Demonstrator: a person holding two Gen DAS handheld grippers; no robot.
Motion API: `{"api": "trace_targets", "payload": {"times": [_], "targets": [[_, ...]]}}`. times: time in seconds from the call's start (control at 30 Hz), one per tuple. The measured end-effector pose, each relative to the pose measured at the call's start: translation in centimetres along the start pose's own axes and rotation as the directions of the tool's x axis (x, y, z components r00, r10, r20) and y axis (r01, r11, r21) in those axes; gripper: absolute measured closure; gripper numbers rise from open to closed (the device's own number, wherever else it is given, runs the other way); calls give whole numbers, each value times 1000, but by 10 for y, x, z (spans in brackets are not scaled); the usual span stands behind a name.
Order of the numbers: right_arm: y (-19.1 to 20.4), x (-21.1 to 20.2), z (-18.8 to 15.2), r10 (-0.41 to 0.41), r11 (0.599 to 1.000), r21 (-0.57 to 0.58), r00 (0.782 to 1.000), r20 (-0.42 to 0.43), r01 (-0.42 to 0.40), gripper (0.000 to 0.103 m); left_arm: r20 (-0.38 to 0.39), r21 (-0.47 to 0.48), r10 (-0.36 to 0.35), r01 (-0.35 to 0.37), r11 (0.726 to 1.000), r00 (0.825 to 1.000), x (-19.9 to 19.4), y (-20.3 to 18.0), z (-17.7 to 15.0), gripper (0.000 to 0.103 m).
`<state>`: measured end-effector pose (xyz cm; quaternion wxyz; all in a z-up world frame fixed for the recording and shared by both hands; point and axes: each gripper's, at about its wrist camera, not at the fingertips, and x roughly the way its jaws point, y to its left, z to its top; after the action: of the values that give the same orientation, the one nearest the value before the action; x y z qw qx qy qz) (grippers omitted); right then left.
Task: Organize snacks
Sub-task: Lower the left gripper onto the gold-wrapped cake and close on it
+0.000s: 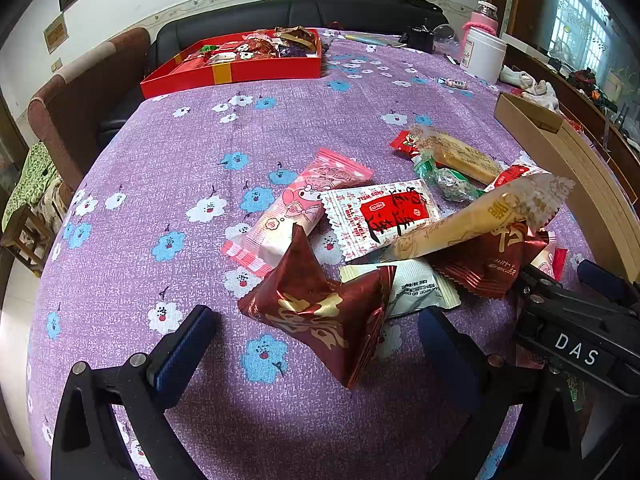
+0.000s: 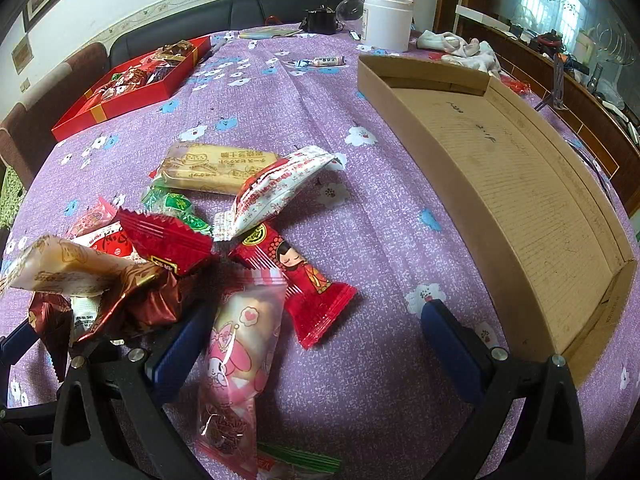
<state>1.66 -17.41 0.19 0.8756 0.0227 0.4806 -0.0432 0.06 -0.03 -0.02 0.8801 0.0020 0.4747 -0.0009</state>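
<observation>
A pile of wrapped snacks lies on the purple flowered tablecloth. My left gripper is open, its jaws either side of a dark red foil snack lying on the cloth. Behind it are a pink bunny packet, a white and red packet and a tan biscuit packet. My right gripper is open, with a pink bunny packet and a red doll packet between its jaws. The right gripper also shows in the left wrist view.
An open brown cardboard box stands on the right. A red tray holding several snacks sits at the far left. A white jar and pink bottle stand at the far edge. A sofa lies behind the table.
</observation>
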Motion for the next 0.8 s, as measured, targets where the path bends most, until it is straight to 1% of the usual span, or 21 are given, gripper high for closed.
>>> {"api": "trace_targets", "payload": {"times": [0.17, 0.23, 0.33, 0.4, 0.5, 0.57, 0.6, 0.67, 0.7, 0.8], "targets": [[0, 0, 0, 0, 1000, 0, 1000, 0, 0, 0, -1, 0, -1, 1, 1000, 1000, 0, 0, 0, 0], [0, 0, 1, 6, 1000, -15, 1000, -16, -6, 0, -8, 6, -8, 8, 1000, 1000, -2, 1, -2, 0], [-3, 0, 0, 66, 991, -115, 996, -57, -72, 0, -44, 27, -18, 19, 999, 999, -7, 5, -6, 0], [-4, -3, -3, 106, 975, -188, 991, -79, -119, 0, -74, 40, -24, 27, 999, 997, -12, 7, -10, 0], [-7, -11, -4, 146, 947, -271, 982, -118, -173, 0, -79, 27, -51, 53, 998, 996, -25, 13, -23, 1], [-9, -16, -6, 167, 917, -335, 971, -169, -216, 0, -71, 10, -56, 57, 998, 996, -33, 17, -29, 1], [-14, -20, -8, 193, 907, -339, 962, -193, -250, 0, -64, -5, -73, 73, 997, 995, -39, 20, -33, 1], [-21, -31, -12, 284, 879, -324, 930, -232, -349, 0, -50, -21, -84, 83, 996, 995, -49, 24, -37, 1], [-25, -37, -14, 302, 870, -329, 924, -235, -368, 0, -44, -28, -88, 87, 996, 995, -53, 25, -38, 1], [-36, -70, -21, 375, 827, -376, 908, -186, -419, 0, -31, -51, -108, 107, 993, 994, -65, 27, -40, 2]]}}
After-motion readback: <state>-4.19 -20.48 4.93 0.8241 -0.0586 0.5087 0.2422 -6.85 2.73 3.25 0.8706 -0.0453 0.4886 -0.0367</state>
